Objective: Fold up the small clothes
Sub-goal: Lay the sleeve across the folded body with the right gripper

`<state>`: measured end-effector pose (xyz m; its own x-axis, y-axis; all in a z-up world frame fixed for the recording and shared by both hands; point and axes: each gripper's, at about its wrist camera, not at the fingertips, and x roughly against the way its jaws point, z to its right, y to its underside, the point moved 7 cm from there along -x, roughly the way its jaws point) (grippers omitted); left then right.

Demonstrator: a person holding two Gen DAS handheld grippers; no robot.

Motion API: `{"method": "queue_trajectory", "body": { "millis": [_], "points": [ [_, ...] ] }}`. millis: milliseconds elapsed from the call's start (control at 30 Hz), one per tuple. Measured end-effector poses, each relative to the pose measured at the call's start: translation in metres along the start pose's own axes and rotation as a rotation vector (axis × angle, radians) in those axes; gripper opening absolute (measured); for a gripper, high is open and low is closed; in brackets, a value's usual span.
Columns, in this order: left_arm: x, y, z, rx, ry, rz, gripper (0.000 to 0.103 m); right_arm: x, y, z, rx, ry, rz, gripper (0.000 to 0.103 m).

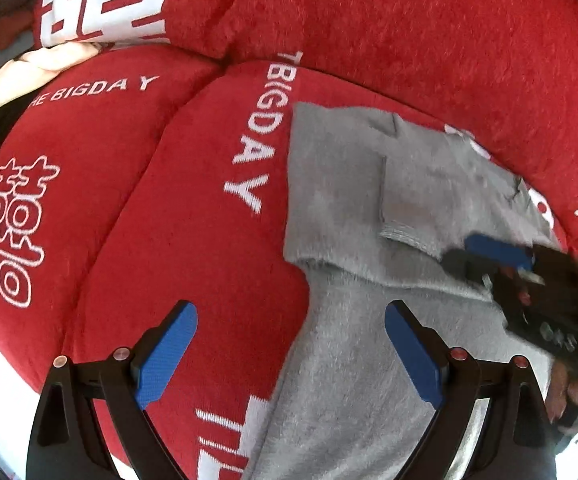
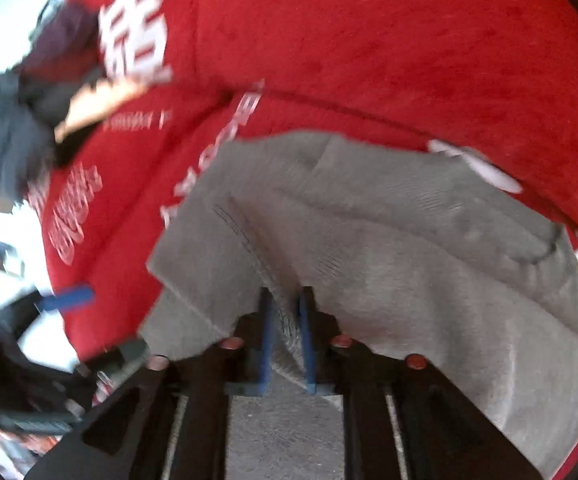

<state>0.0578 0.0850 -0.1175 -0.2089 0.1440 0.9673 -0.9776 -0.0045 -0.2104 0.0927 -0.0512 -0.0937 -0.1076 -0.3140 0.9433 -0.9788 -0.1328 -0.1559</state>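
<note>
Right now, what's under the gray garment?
The gray garment lies on a red cushion with white lettering, which shows around its edges. The right gripper pinches its ribbed hem. Whatever lies beneath its middle is covered, so I can't tell.

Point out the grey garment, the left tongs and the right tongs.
grey garment point(image 1: 329, 184), left wrist view, on its flat upper panel.
left tongs point(image 1: 291, 354), left wrist view, midway between the open blue fingertips.
right tongs point(image 2: 287, 304), right wrist view, midway between the fingertips, shut on the garment's ribbed edge.
</note>
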Motion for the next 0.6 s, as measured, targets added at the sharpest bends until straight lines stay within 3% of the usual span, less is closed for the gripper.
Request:
{"method": "queue_trajectory", "body": {
  "millis": [33,67,200,433,500,567,600],
  "points": [
    [0.000,-0.003,0.003,-0.004,0.013,0.003,0.095,0.002,0.005,0.000,-0.009,-0.011,0.004,0.042],
    [0.000,-0.006,0.008,-0.011,0.029,0.005,0.095,0.007,0.011,0.002,-0.031,-0.028,0.013,0.045],
    [-0.004,-0.021,0.034,-0.042,0.088,0.004,0.095,0.034,0.031,0.036,-0.284,-0.118,0.053,0.045],
    [-0.039,-0.047,0.073,-0.050,0.168,-0.030,0.094,0.098,0.154,0.157,-0.880,-0.157,0.177,0.046],
    [-0.048,-0.047,0.080,-0.058,0.179,-0.058,0.075,0.109,0.184,0.181,-1.002,-0.163,0.208,0.046],
    [-0.055,-0.047,0.083,-0.076,0.155,-0.075,0.073,0.117,0.212,0.206,-1.129,-0.178,0.252,0.046],
    [-0.055,-0.048,0.085,-0.091,0.150,-0.066,0.067,0.117,0.224,0.217,-1.198,-0.199,0.282,0.046]
  ]
}}
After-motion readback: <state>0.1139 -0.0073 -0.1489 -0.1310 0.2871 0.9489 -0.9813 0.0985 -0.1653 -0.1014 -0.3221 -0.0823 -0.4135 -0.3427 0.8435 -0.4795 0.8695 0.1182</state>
